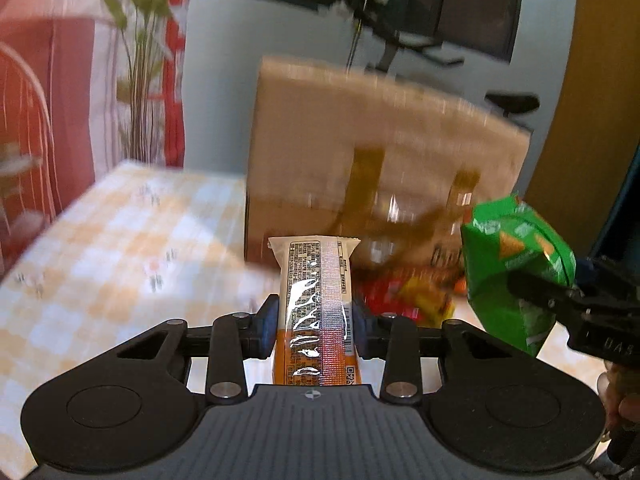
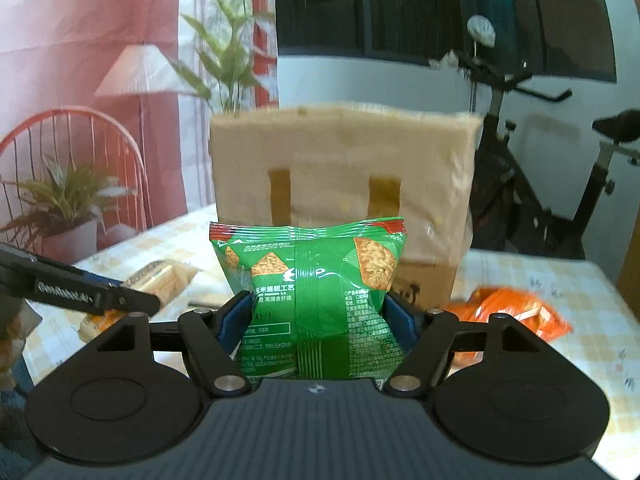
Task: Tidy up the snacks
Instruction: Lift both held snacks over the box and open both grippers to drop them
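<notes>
Pointing slightly downward, the left gripper (image 1: 314,322) is clenched on a long wafer bar (image 1: 314,304), lifted above the table (image 1: 112,236). Beside it, the right gripper (image 2: 318,320) grasps a green chip bag (image 2: 316,280) before the brown paper bag (image 2: 344,168).

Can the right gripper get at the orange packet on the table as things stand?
Probably not: the right gripper is shut on the green chip bag, so its jaws are full. The orange packet lies unobstructed on the table, beside the cardboard box.
</notes>
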Tool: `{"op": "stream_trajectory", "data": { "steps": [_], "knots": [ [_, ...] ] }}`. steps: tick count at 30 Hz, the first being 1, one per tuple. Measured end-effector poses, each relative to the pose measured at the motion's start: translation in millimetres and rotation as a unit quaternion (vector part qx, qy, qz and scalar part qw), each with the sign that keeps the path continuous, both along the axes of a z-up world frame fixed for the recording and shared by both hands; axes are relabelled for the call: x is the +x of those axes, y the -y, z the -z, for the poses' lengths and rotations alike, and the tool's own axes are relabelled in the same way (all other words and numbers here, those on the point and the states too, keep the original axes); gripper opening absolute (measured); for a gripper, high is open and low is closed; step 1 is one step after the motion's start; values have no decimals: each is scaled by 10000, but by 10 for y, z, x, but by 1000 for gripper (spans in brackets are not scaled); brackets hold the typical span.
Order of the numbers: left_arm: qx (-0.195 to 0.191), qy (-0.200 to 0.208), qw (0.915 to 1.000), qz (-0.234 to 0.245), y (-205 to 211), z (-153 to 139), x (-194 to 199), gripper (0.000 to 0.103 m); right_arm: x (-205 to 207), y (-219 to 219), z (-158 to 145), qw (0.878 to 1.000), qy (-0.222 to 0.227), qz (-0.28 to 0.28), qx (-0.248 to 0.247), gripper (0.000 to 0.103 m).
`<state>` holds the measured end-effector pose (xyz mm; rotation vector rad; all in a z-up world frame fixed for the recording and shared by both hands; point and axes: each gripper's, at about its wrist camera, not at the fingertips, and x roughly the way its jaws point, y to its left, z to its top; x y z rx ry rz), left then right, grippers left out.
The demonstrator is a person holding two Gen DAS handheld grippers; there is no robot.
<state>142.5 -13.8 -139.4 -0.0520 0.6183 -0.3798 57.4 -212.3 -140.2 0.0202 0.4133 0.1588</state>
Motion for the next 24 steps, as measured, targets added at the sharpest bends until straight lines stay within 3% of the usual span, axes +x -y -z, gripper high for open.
{"op": "stream_trajectory", "data": {
  "steps": [14,20,24],
  "knots": [
    [-506,1188,9915,166,220,-1006,484,39,236,120,-935,9917,1279,-8,-160,73],
    [-829,1215,9888,242,346,-1267,902,39,676,175,-1263,9880,1522,-2,-253,73],
    [-1008,1009,9896,192,476,-1324,1292,39,1083,238,-1366,9886,1478,12,-299,73]
  ]
}}
